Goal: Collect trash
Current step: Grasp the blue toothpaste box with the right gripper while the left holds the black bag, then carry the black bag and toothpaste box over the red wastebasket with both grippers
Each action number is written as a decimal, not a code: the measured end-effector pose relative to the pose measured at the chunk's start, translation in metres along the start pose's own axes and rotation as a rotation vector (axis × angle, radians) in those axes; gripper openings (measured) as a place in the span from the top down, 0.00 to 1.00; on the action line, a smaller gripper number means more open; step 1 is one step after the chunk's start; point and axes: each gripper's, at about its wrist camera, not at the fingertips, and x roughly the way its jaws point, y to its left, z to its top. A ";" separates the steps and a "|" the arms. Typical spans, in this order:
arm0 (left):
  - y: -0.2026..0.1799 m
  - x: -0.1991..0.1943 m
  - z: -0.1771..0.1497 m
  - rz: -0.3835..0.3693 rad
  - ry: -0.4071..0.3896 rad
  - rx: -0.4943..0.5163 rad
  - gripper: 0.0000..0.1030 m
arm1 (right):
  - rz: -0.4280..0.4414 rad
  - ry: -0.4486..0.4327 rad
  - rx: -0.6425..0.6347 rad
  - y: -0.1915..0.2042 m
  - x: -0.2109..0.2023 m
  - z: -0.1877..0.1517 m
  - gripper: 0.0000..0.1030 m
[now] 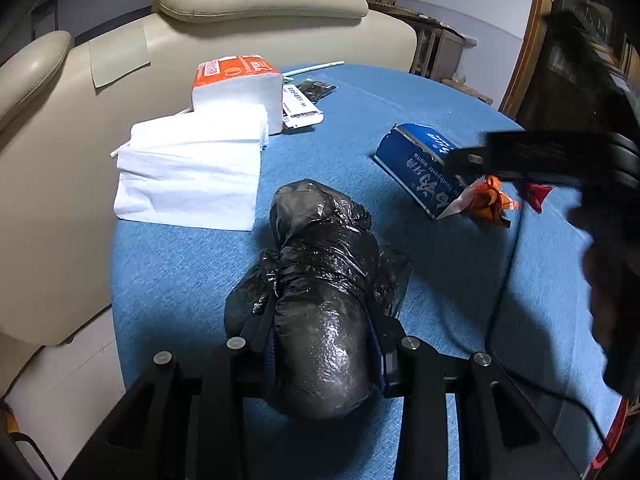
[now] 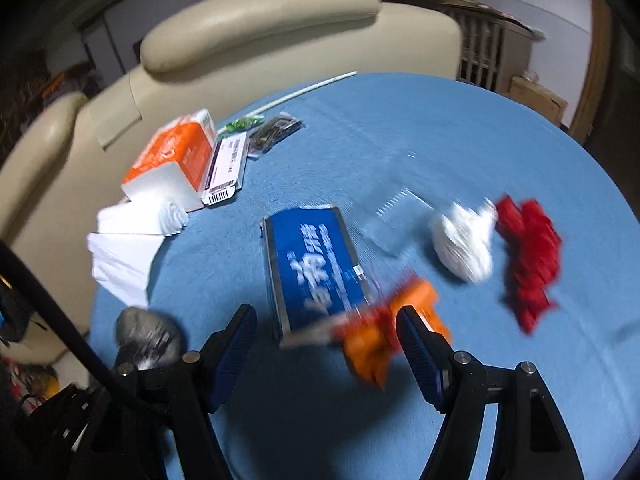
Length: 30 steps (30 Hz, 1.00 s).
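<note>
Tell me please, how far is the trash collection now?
It is at an early stage. No trash is visibly collected yet. In hand: the left tool is shut on the rolled black trash bag, which is not opened. The right tool is open above the orange wrapper. Left on the blue table: the blue box, the white crumpled paper and the red scrap.

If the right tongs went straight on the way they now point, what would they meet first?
Most likely the orange wrapper, which lies crumpled just ahead between the open fingers of the right tongs, with the blue toothpaste box right behind it. The picture is motion-blurred, so depth is uncertain.
</note>
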 end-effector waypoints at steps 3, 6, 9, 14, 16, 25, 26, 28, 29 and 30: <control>0.000 0.002 0.002 -0.002 0.005 0.008 0.62 | -0.014 0.031 -0.034 0.009 0.022 0.012 0.27; 0.001 0.003 0.002 -0.002 0.008 0.015 0.62 | -0.020 0.073 -0.072 0.017 0.041 0.017 0.27; 0.001 0.002 0.002 -0.001 0.008 0.022 0.62 | -0.005 0.068 -0.056 0.017 0.042 0.015 0.42; -0.001 0.002 0.002 0.009 0.009 0.032 0.62 | 0.009 -0.048 0.018 0.004 0.001 0.019 0.42; -0.002 0.002 0.002 0.007 0.012 0.033 0.62 | 0.017 -0.115 0.069 -0.008 -0.028 0.016 0.42; -0.033 -0.012 -0.005 -0.043 0.004 0.093 0.62 | -0.034 -0.171 0.269 -0.077 -0.111 -0.073 0.42; -0.037 -0.013 -0.006 -0.048 0.003 0.103 0.62 | -0.041 -0.165 0.286 -0.081 -0.113 -0.082 0.42; -0.049 -0.016 -0.008 -0.063 0.001 0.129 0.62 | -0.044 -0.143 0.343 -0.095 -0.119 -0.112 0.42; -0.056 -0.018 -0.009 -0.070 -0.001 0.147 0.62 | -0.043 -0.136 0.370 -0.100 -0.121 -0.127 0.42; -0.063 -0.020 -0.010 -0.075 -0.004 0.162 0.62 | -0.044 -0.130 0.396 -0.105 -0.124 -0.142 0.42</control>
